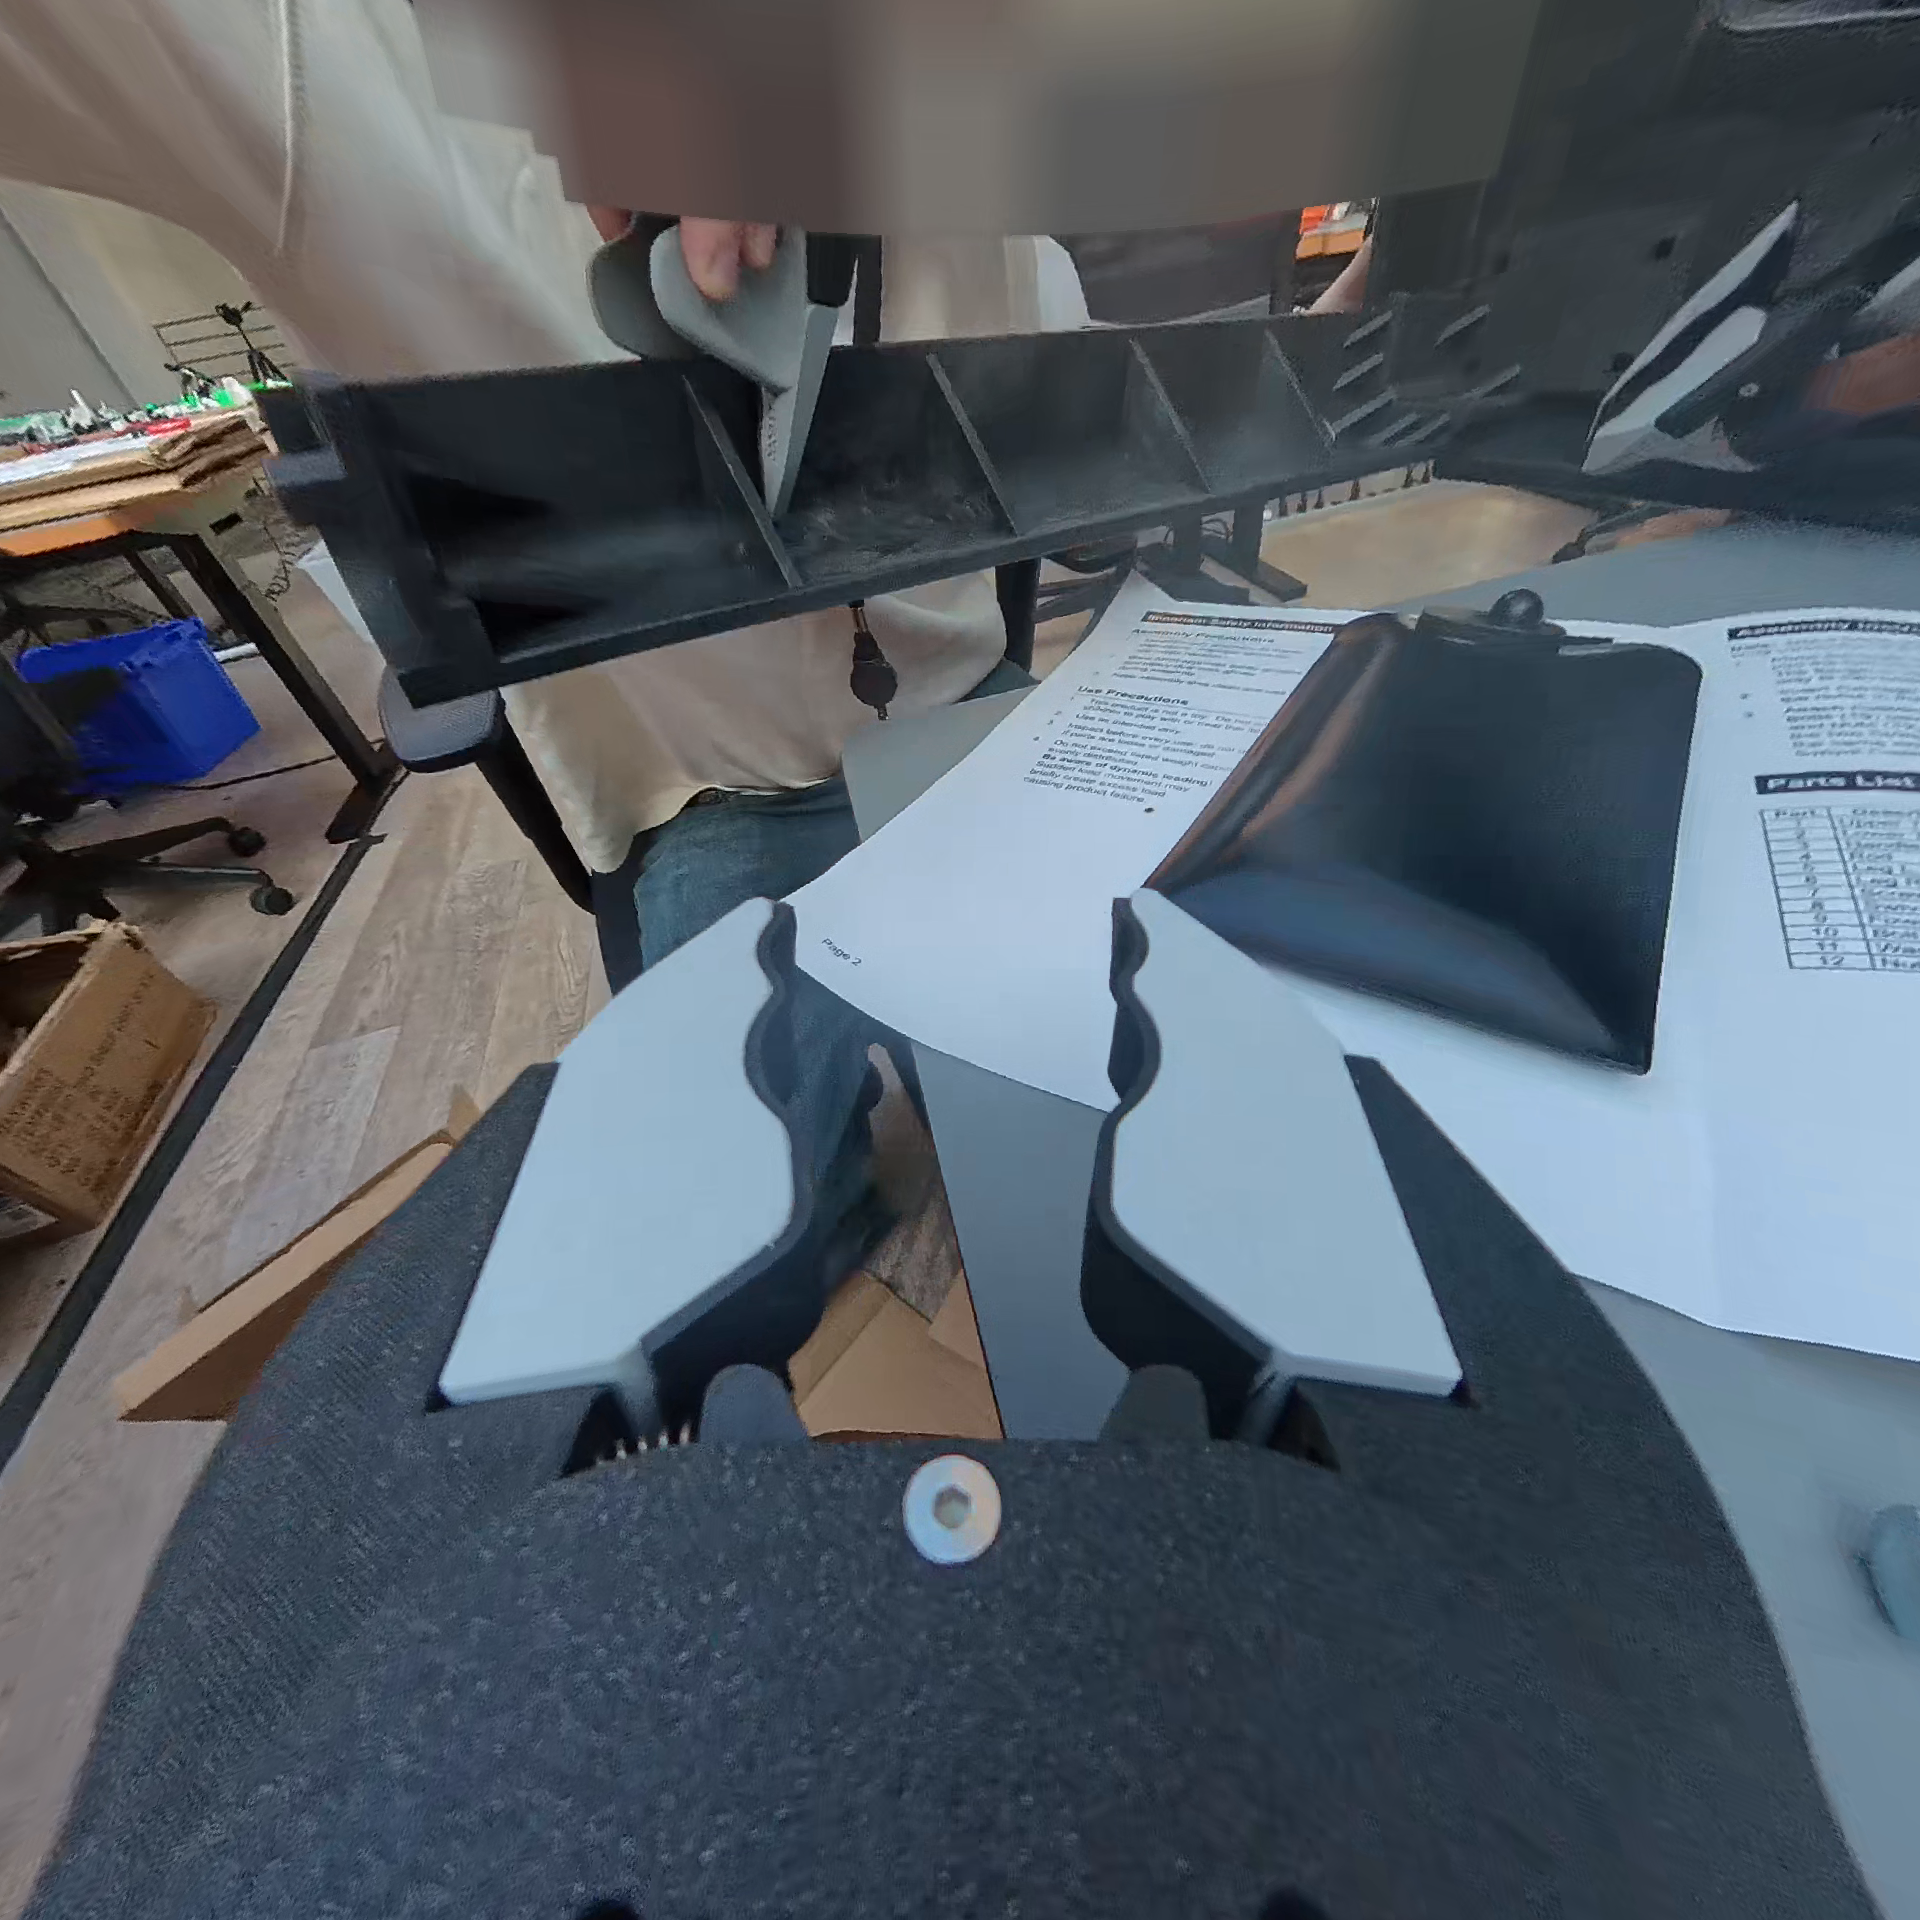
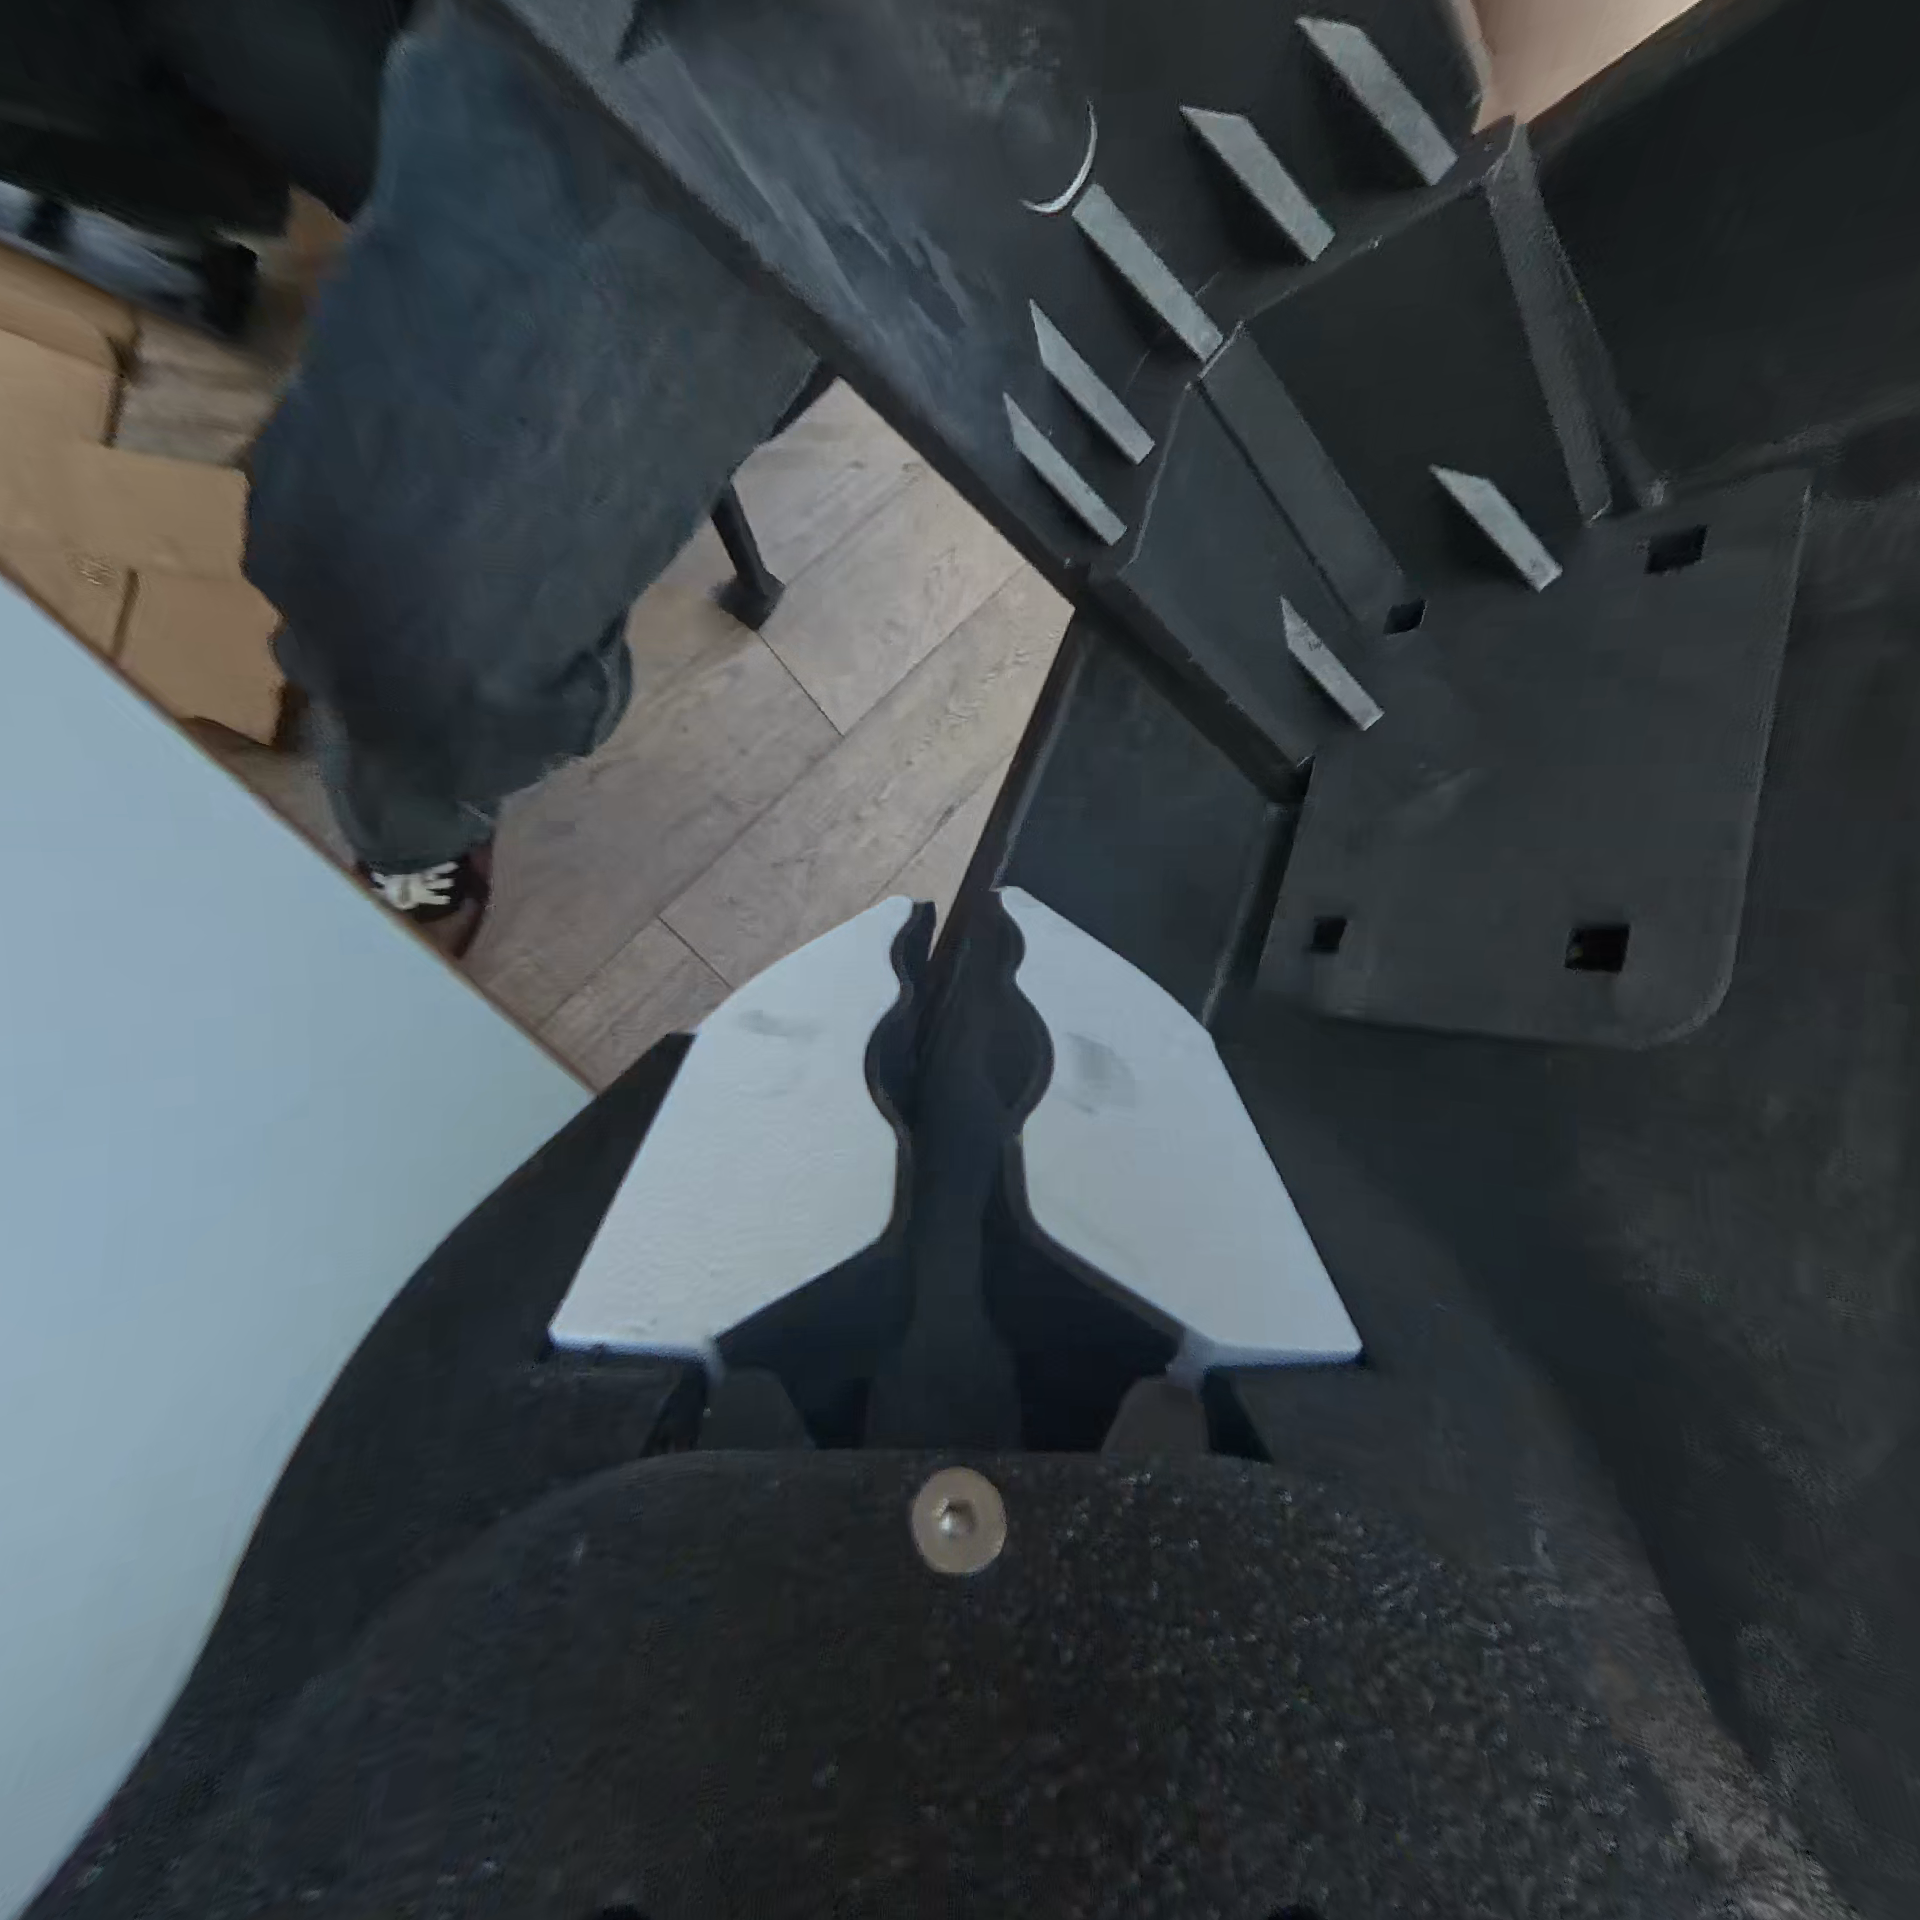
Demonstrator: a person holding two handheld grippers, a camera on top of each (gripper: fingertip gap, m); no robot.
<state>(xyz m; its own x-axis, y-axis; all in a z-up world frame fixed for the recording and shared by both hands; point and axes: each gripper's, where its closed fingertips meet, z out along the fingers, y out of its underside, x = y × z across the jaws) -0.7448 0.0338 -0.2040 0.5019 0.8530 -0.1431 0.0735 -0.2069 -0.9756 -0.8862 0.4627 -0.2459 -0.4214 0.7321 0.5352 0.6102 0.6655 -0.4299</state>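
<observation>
One grey tabletop carried the loose things, and above its far edge one long black plastic frame hung in the air, a ribbed channel split by thin dividers into at least four compartments. A second person's hand, with a grey cloth, pressed a pale pointed tool into the second compartment from the frame's left end. The right hand-held gripper was nearly shut, its two grey fingers pinching a thin black edge of that frame at the end where short grey ribs and small square holes showed; from the left wrist view this gripper appeared only partly, at the upper right. Two white printed sheets lay on the tabletop: one jutted past the near-left edge, the other lay farther right. One glossy black moulded plate rested across both sheets. The left hand-held gripper stood wide open with nothing between its fingers, hovering over the corner of the overhanging sheet, just beside the plate's near corner. One small blurred grey-blue object sat by the right edge.
</observation>
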